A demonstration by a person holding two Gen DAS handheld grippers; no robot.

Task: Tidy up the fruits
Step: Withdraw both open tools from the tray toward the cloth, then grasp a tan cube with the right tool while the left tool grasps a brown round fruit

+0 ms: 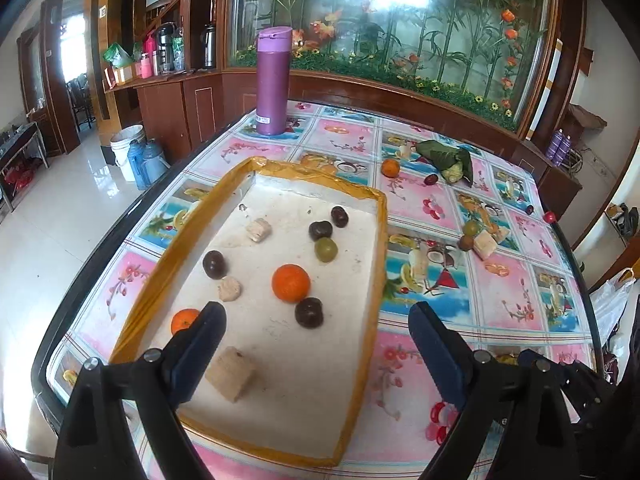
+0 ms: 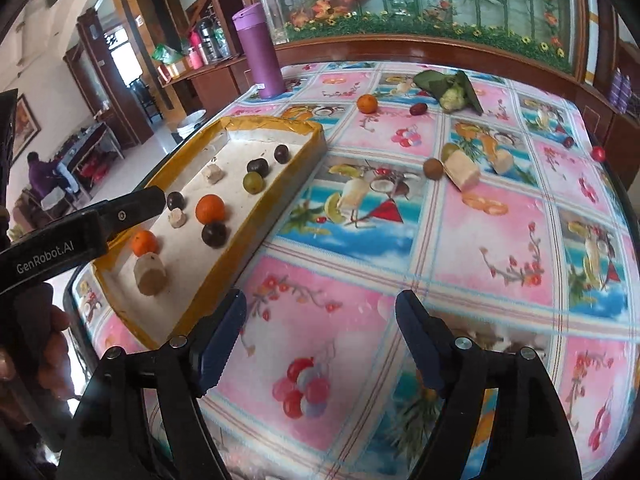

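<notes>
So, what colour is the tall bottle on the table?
Purple, the bottle with a lighter lilac lid; clearest in the left wrist view.

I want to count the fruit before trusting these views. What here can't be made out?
- Small orange in the tray: left wrist view, partly behind a left gripper finger.
- Tray's near corner: right wrist view, cut by a right gripper finger.
- Two far red fruits: both views, too small to identify.
- Table's near edge: both views, behind the grippers.
</notes>
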